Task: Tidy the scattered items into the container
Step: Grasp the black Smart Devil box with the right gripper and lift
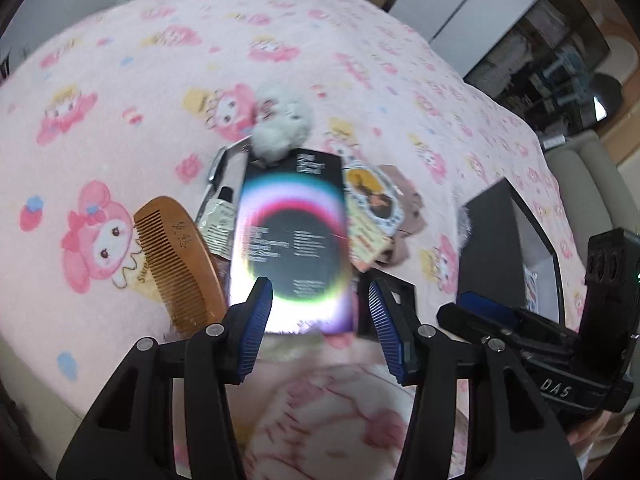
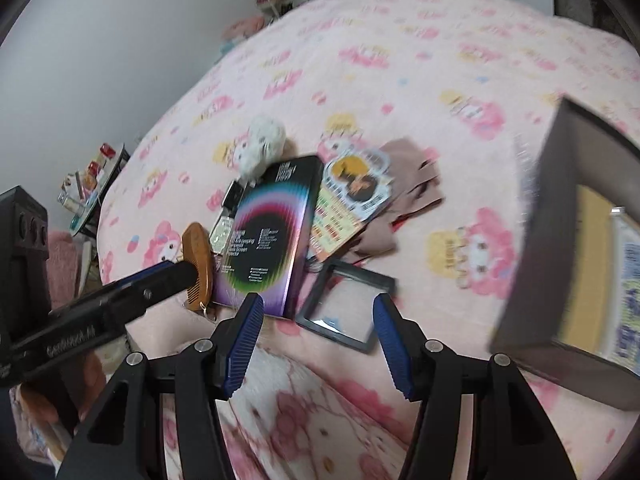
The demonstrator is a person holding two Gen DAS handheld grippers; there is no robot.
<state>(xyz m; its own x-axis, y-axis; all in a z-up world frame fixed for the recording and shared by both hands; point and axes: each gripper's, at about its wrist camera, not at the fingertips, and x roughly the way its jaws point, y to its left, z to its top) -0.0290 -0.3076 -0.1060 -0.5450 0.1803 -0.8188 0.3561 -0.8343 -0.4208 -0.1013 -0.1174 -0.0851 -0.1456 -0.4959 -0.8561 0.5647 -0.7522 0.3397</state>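
Observation:
A pile of items lies on the pink bedspread. At its middle is an iridescent black box. A wooden comb and a small tube lie to its left, a white fluffy toy behind it, and a sticker card on brown cloth to its right. My left gripper hovers open over the box's near end. My right gripper is open above a clear square case. The dark open container stands at the right.
Motion blurs both views. A printed card lies inside the container. A side table with small bottles stands past the bed's left edge. Shelves and a beige seat lie beyond the right edge. A pink patterned fabric fills the foreground.

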